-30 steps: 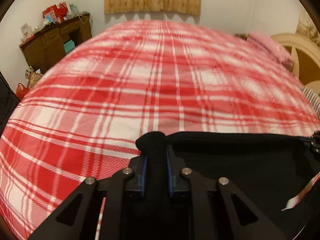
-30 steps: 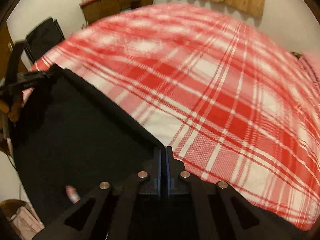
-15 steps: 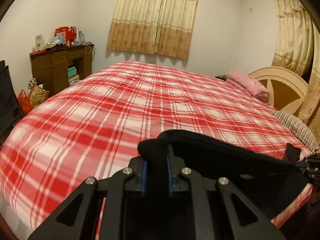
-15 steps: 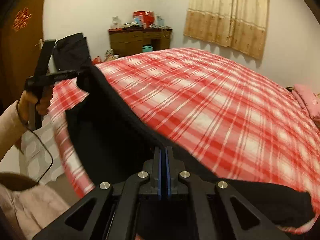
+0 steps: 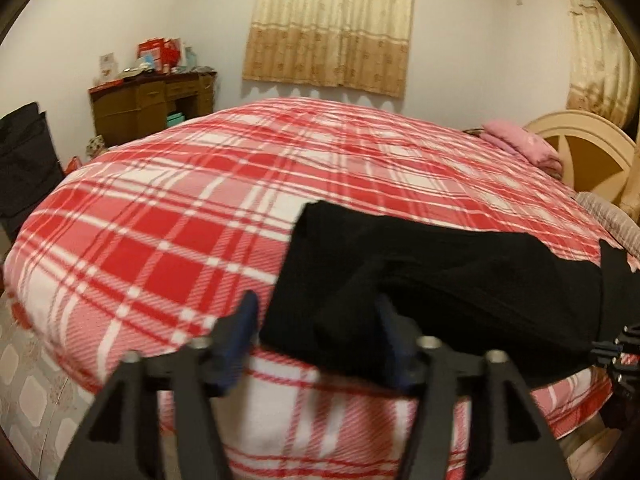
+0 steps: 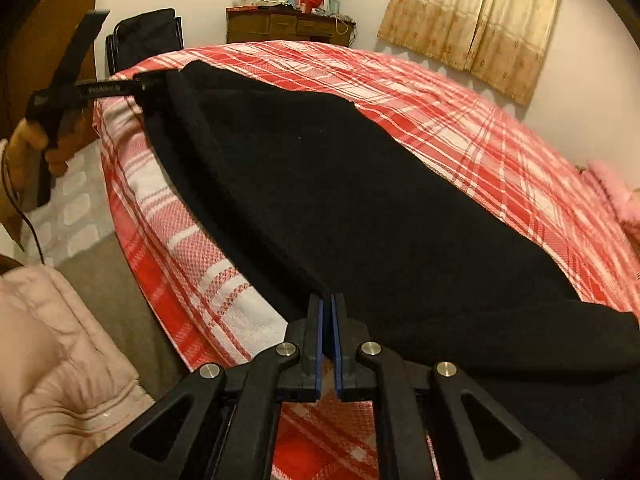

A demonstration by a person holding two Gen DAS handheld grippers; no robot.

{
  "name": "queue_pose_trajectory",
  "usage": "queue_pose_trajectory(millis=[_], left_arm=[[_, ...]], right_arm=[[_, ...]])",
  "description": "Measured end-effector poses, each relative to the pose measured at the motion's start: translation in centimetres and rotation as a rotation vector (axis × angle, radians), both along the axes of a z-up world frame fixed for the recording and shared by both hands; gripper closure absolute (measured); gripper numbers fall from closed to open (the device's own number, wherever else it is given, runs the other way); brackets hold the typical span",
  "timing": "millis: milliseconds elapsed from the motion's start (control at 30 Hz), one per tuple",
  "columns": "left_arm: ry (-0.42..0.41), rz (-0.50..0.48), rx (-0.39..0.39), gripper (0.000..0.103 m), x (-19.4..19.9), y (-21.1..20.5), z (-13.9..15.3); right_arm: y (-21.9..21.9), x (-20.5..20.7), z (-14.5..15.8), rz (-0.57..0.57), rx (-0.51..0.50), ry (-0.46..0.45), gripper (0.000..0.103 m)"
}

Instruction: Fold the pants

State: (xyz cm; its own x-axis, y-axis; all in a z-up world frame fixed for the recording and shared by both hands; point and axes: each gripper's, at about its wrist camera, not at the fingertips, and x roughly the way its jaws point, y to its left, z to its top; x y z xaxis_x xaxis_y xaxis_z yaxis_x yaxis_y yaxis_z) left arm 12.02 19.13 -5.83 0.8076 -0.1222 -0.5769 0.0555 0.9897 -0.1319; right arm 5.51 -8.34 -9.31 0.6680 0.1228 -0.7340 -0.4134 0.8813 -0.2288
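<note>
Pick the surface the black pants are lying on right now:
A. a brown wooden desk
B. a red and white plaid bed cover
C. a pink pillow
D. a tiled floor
B: the black pants are spread over the red and white plaid bed cover, near its edge.

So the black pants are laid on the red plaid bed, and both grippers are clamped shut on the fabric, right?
Not both. The left gripper is opening in the left wrist view, its fingers apart and off the black pants. The right gripper is shut on the fabric edge. The pants do lie on the red plaid bed.
</note>
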Motion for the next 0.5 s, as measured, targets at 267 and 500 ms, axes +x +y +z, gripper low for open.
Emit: queue_pose_trajectory(millis=[267, 500], left_arm=[[-0.006, -0.053, 0.097, 0.026, -3.0, 0.6, 0.2], [0.068, -0.077, 0.104, 0.023, -3.8, 1.2, -0.3]], right_arm=[[-0.3, -0.9, 0.2, 0.018, 0.01, 0.008, 0.096], [-0.2, -1.5, 1.0, 0.065, -0.019, 0.048, 0.093]])
